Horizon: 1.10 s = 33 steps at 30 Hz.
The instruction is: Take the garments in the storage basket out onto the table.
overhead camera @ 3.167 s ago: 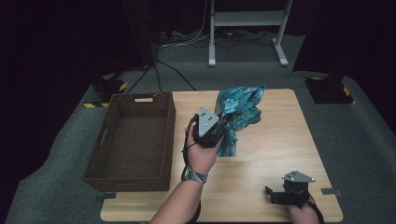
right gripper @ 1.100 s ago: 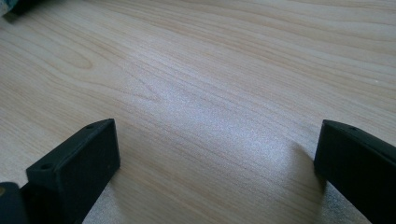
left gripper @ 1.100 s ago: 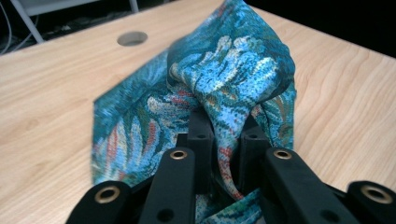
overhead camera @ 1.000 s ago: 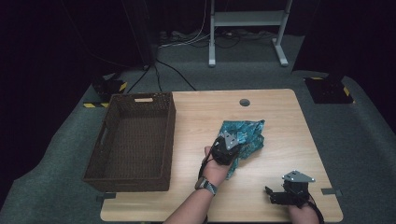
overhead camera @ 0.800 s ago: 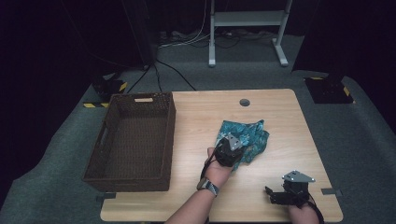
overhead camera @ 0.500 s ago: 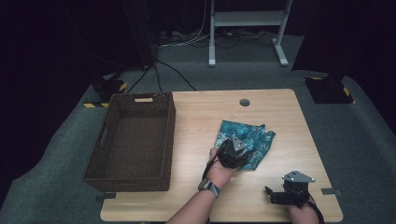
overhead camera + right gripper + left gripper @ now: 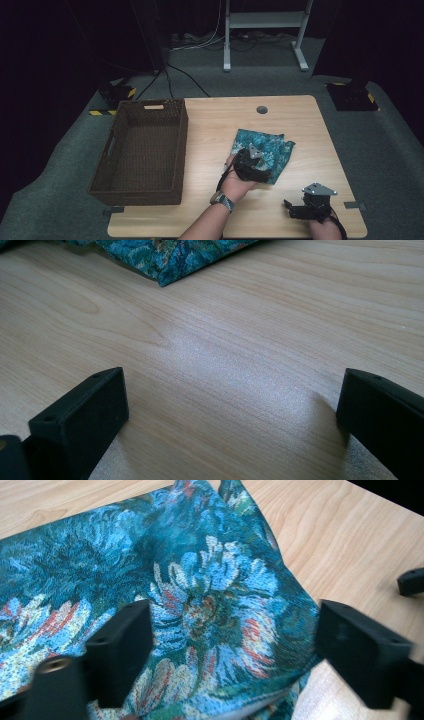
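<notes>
On the left of the table: brown woven basket, upright, well apart from the cloth.
Table: light wood, small round hole near the far edge.
Cloth: blue-green with flower pattern, flat on the table right of the middle, between the hole and the near edge; folded, one corner pointing toward the right gripper.
Cloth up close: lying under and between the two black jaws, near edge doubled over.
Left gripper: over the near left part of the cloth, held by the left hand; jaws just been opening, now wide apart, cloth between them but not pressed, released.
Right gripper: resting low at the near right corner of the table, near the cloth but apart from it.
Right gripper jaws: spread wide, only bare wood between them, cloth corner farther ahead.
</notes>
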Available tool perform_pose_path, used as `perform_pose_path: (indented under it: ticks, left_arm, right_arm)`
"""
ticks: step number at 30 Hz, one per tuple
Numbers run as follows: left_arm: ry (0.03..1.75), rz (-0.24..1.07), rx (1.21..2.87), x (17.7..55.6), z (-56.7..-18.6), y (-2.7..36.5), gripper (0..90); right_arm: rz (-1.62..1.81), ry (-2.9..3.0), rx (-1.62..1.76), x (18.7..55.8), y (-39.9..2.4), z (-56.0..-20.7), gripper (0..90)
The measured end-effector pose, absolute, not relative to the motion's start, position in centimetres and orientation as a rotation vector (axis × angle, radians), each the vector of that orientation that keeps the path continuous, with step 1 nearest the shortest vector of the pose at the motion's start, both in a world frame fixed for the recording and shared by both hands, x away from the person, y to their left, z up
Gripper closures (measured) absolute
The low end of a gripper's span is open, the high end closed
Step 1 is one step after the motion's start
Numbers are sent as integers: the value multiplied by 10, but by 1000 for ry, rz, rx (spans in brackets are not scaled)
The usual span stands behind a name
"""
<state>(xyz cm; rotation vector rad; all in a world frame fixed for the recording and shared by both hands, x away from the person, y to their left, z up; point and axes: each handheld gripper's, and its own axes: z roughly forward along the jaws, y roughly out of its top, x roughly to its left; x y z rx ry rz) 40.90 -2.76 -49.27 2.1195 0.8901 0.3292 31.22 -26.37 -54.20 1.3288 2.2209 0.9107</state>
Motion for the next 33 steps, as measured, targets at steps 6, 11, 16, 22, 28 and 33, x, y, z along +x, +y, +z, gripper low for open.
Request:
perform_pose_path:
  ticks: [6,11,16,22,28,33]
  left_arm:
    - [885,383,2134,405,-488,-24,1]
    - [889,381,2122,403,-482,-18,1]
    - [904,386,2112,400,-478,-7,0]
    - [930,391,2095,397,-476,9,0]
    - [953,396,2075,392,-479,23,0]
    - [985,407,2045,377,-486,46,0]
  right_arm:
    - [912,2222,1329,312,-264,-542,2]
    - [912,2222,1329,312,-264,-542,2]
    - [913,2221,1330,312,-264,-542,2]
    - [912,2221,1330,312,-264,-542,2]
    - [913,2221,1329,312,-264,-542,2]
    - [912,2221,1329,312,-264,-542,1]
